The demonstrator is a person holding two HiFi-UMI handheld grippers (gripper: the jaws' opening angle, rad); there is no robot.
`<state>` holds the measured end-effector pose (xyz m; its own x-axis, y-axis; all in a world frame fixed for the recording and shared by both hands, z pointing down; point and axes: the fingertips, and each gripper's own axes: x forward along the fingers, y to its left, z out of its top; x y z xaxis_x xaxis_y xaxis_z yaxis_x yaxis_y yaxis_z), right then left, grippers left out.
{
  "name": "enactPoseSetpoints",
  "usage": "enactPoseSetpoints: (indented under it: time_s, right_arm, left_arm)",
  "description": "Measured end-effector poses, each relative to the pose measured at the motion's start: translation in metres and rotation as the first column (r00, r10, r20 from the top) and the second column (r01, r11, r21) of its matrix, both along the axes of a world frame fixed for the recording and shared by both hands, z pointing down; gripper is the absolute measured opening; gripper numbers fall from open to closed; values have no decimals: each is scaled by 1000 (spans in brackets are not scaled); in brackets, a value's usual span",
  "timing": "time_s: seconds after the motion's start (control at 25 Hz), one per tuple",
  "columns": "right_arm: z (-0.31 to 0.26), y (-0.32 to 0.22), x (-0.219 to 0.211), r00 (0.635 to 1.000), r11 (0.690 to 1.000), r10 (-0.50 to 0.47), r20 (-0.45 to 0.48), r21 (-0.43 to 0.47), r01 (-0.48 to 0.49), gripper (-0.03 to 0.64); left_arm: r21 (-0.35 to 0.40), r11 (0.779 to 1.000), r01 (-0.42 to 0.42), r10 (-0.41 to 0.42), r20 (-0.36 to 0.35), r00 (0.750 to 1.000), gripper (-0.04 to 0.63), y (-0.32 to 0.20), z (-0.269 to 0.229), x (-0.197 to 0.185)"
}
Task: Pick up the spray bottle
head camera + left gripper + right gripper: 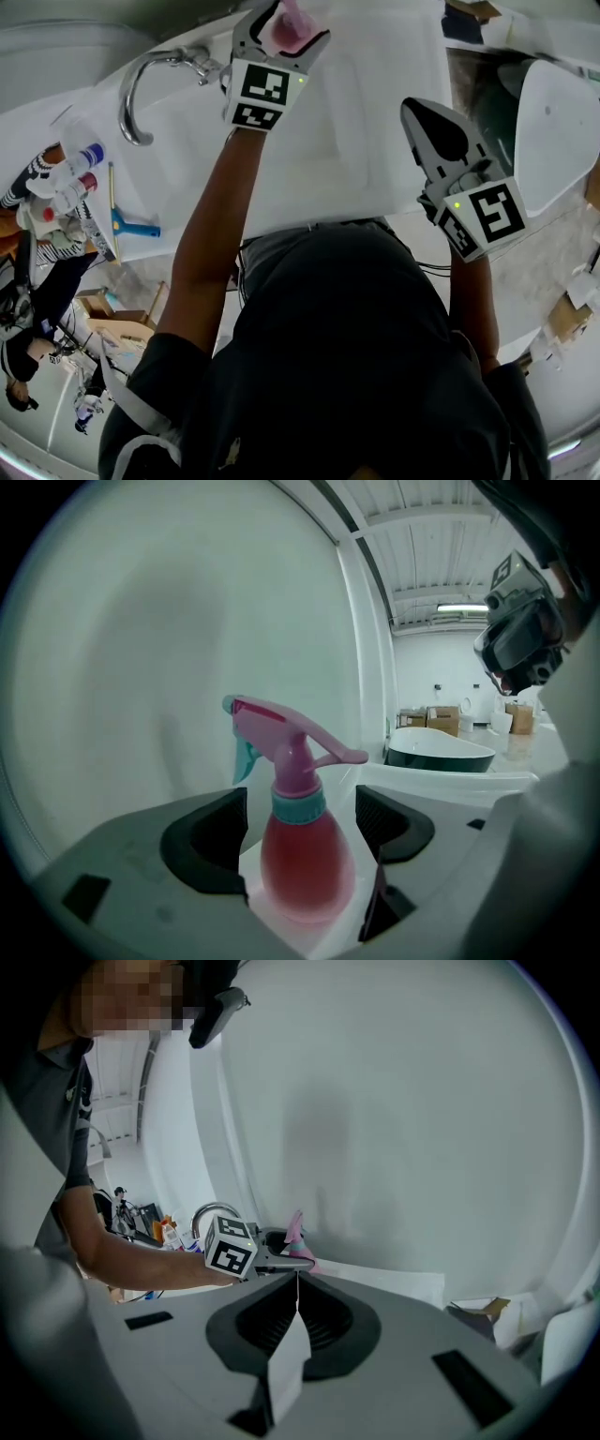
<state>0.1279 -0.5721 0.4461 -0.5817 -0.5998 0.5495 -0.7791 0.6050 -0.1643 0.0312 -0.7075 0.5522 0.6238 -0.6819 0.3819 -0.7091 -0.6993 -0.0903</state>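
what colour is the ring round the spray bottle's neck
Teal ring on the spray bottle; left gripper view shows it best.

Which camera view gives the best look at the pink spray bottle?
The left gripper view: the spray bottle stands upright, seen from trigger to body, between the left gripper's open jaws. The head view shows only a pink part past that gripper. The right gripper view shows a tiny, distant pink tip.
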Motion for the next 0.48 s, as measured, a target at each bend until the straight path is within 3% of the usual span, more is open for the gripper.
enactPoseSetpoints:
  time_s: [0.12,0.24,0.48]
  right_arm:
    - [3,0,-7,1000,1000,0,-1,-2,0,9]
    - [5,2,-13,1000,1000,-5,-2,-8,5,9]
    - [2,2,-16,1000,1000,-15,-3,1,15,9]
  left_arm:
    - [28,1000,-2,2,34,999,340,-5,8,-3]
    - [64,998,-27,23,56,998,261,-3,8,-3]
    - [94,992,-81,73,80,994,250,6,2,-4]
